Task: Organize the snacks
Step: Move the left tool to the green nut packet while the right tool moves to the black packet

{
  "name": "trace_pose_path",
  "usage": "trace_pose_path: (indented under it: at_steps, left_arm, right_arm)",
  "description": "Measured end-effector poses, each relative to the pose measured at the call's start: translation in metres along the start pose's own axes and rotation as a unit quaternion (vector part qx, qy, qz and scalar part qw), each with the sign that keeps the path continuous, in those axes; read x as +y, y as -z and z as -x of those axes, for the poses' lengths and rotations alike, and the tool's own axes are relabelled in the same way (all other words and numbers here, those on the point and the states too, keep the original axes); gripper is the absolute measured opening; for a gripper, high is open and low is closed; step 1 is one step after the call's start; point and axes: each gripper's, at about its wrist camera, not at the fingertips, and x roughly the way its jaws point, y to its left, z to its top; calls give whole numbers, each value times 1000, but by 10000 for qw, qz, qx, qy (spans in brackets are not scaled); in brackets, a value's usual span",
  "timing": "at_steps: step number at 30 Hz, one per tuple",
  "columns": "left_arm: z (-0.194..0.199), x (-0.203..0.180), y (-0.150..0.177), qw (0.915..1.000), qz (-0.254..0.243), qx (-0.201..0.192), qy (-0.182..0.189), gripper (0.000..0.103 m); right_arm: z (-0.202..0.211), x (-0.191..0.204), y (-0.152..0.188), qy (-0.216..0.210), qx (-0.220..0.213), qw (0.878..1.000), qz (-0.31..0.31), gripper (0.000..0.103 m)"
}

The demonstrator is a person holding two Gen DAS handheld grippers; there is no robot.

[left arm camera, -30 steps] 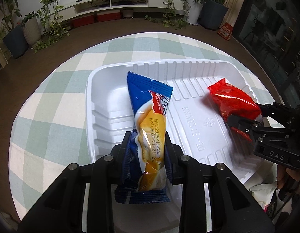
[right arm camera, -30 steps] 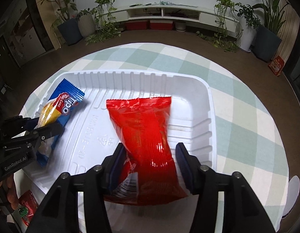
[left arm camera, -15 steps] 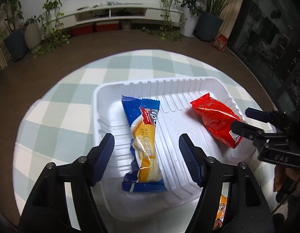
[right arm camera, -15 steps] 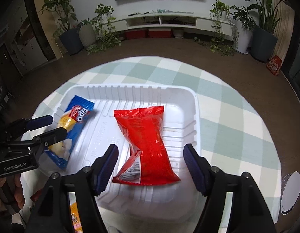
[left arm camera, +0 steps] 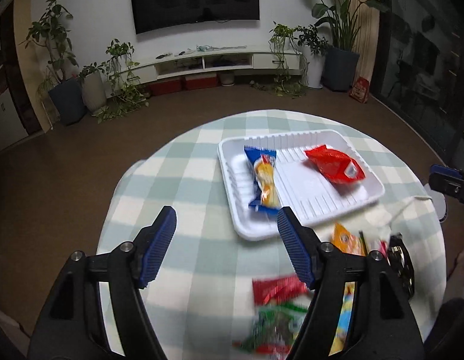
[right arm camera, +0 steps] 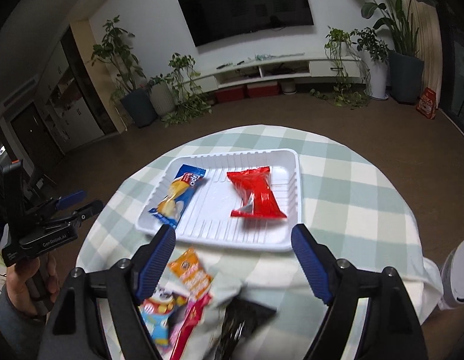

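Note:
A white plastic tray (left arm camera: 310,210) (right arm camera: 232,237) sits on the round checked table. In it lie a blue and yellow snack packet (left arm camera: 263,180) (right arm camera: 179,193) on the left and a red packet (left arm camera: 335,165) (right arm camera: 256,195) on the right. My left gripper (left arm camera: 226,241) is open and empty, pulled back near the tray's near left corner. My right gripper (right arm camera: 233,256) is open and empty, behind the tray's near edge. Loose snack packets (left arm camera: 347,241) (right arm camera: 190,273) lie on the table near me.
The table (left arm camera: 178,186) has a green and white checked cloth. A pile of red, green and orange packets (left arm camera: 277,291) and a dark packet (right arm camera: 241,324) lies at the near edge. The left gripper shows in the right wrist view (right arm camera: 77,202). Plants and a TV shelf stand far behind.
Both grippers opened and let go of their packets in the tray. Both then pulled back and up, away from the tray, so the near pile of snacks came into view.

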Motion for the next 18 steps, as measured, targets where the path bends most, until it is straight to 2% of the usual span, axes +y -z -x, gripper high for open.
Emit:
trace_pose_path:
  at_steps: [4,7,10,14,18]
  left_arm:
    - [27,5,45,9999,-13,166,25,72]
    - [37,12,76,9991,113,374,155,72]
    - [42,22,104,9974,338,570,276,72]
    - [45,26,130,9960,376,762,275,72]
    - [41,19,140,9944,146,975,393,72]
  right_arm:
    - [32,3,30,135,-143,9998,-15,87]
    - [45,1,52,255,-103,9995,-128,87]
    - [50,1,75,402,115,9988,-265,87]
    - [52,5,100,366,328,9982,-345,87]
    - [44,6,116,383,496,9966,-541,86]
